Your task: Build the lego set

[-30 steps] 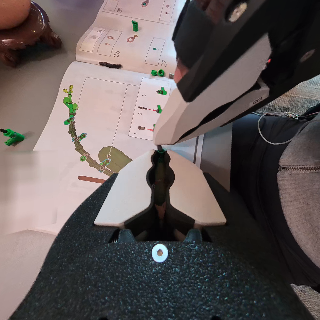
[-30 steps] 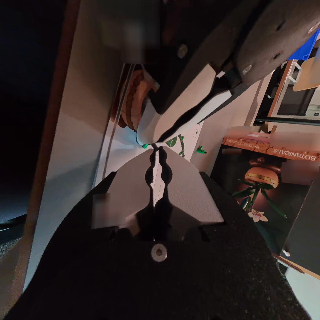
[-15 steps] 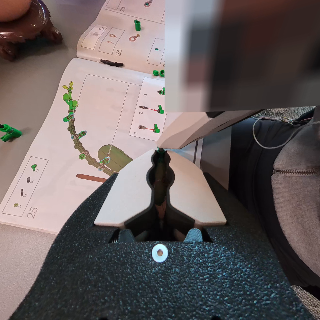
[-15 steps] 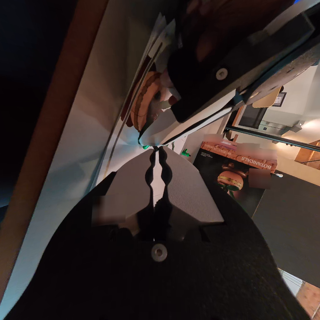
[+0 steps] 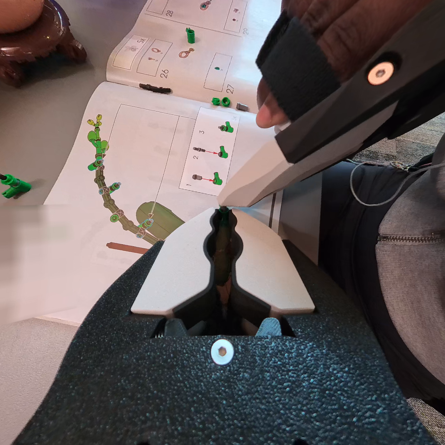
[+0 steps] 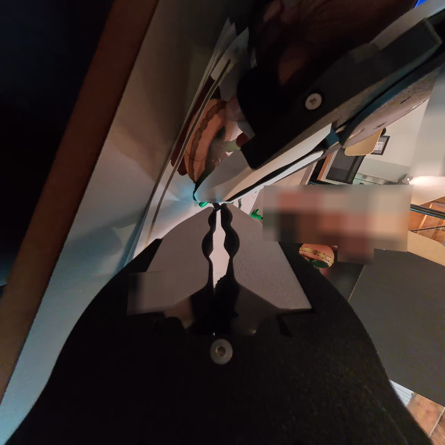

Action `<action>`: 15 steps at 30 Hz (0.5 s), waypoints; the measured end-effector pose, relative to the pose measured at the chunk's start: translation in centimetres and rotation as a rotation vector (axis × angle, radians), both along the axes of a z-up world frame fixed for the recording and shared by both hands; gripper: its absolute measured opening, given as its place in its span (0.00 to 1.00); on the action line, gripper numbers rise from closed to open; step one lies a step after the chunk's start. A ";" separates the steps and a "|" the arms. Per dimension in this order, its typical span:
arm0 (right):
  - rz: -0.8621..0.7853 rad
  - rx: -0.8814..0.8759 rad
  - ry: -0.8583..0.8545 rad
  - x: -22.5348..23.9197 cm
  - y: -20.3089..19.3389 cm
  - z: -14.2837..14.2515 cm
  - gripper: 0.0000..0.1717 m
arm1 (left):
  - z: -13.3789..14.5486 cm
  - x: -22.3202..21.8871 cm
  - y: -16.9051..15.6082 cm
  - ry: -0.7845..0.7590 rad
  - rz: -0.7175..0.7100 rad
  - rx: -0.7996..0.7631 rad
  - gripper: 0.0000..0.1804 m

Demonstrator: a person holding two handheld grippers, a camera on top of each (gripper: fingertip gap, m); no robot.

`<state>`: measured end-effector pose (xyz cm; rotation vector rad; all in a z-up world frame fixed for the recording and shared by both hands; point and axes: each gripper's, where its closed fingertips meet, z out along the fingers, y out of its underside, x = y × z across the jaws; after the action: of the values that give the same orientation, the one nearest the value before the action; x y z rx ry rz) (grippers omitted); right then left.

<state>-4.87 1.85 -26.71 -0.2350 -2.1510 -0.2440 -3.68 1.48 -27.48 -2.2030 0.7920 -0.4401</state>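
— While the left gripper (image 5: 223, 213) points out over the open booklet (image 5: 149, 134), what sits in its grip?

— A green connector (image 5: 223, 214), pinched at the fingertips, both pads against it. Its round end pokes out just past the tips. Behind it, in the channel between the fingers, lies something darker, olive and brownish; I cannot tell what it is.

— And the right gripper (image 5: 222, 201)?

— It comes in from the upper right, a hand (image 5: 320, 48) around its body, and its tips meet the left tips nose to nose. A small dark pin (image 5: 223, 207) sticks out from them straight into the connector's open end. In its own view the right fingers (image 6: 192, 240) stand nearly together, nipped on that dark pin at the very tips (image 6: 218, 206).

— What lies around them?

— Ahead and left of the left gripper, the booklet rests on a grey table (image 5: 29, 125). On the booklet's fold, farther ahead, sit two green rings (image 5: 221, 101), a grey piece (image 5: 242, 106) and a black bar (image 5: 155, 88). A green tube (image 5: 190, 35) stands on the far page. Far left on the table lies another green connector with a pin (image 5: 14, 186). At the far left corner is a brown stand (image 5: 36, 48). To the right, a person's dark and grey clothing (image 5: 397, 252).
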 end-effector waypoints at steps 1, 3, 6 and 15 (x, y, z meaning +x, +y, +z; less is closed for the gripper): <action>0.004 0.007 0.003 0.0 0.0 0.0 0.02 | 0.0 0.0 0.0 -0.002 0.000 -0.002 0.03; 0.001 -0.006 -0.001 0.1 -0.1 0.0 0.02 | 0.0 0.0 0.0 -0.004 0.000 -0.003 0.03; -0.004 -0.032 -0.001 0.1 -0.1 0.0 0.01 | 0.0 0.0 0.0 -0.001 0.000 -0.001 0.03; -0.004 -0.072 -0.011 0.2 -0.2 -0.2 0.02 | 0.0 0.0 0.0 0.002 -0.003 0.002 0.03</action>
<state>-4.64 1.63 -26.89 -0.2796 -2.1728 -0.1712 -3.69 1.43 -27.44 -2.2009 0.7962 -0.4381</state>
